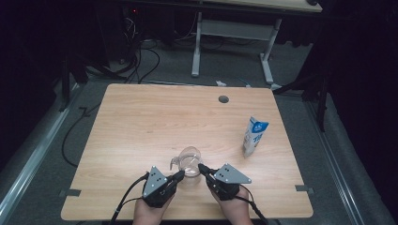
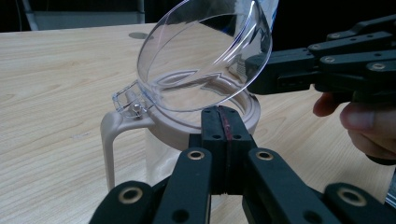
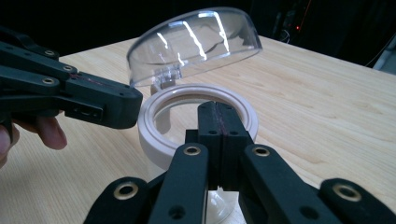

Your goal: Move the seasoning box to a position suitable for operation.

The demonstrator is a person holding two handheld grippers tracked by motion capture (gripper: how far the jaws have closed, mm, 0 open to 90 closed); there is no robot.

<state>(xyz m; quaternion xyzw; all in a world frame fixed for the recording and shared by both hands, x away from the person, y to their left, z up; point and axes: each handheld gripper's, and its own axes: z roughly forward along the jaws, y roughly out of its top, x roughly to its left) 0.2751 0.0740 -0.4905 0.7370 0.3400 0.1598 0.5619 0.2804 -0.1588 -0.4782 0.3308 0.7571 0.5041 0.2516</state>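
A clear jug (image 1: 189, 162) with a beige rim (image 2: 173, 132) and handle (image 2: 108, 140) stands near the table's front edge. Its clear hinged lid (image 2: 205, 51) is tilted up and open. My left gripper (image 1: 180, 174) is shut with nothing between its jaws, its tips (image 2: 223, 125) just short of the rim's near side. My right gripper (image 1: 202, 167) is shut and empty too, its tips (image 3: 219, 122) at the rim (image 3: 150, 135) from the opposite side. In the left gripper view the right gripper's tip (image 2: 259, 74) sits against the raised lid's edge; I cannot tell if it touches.
A blue and white milk carton (image 1: 255, 136) stands upright on the table's right side, well apart from the jug. A round cable hole (image 1: 223, 99) lies near the far edge. Another desk's legs (image 1: 196, 47) and loose cables (image 1: 141, 61) are on the floor beyond.
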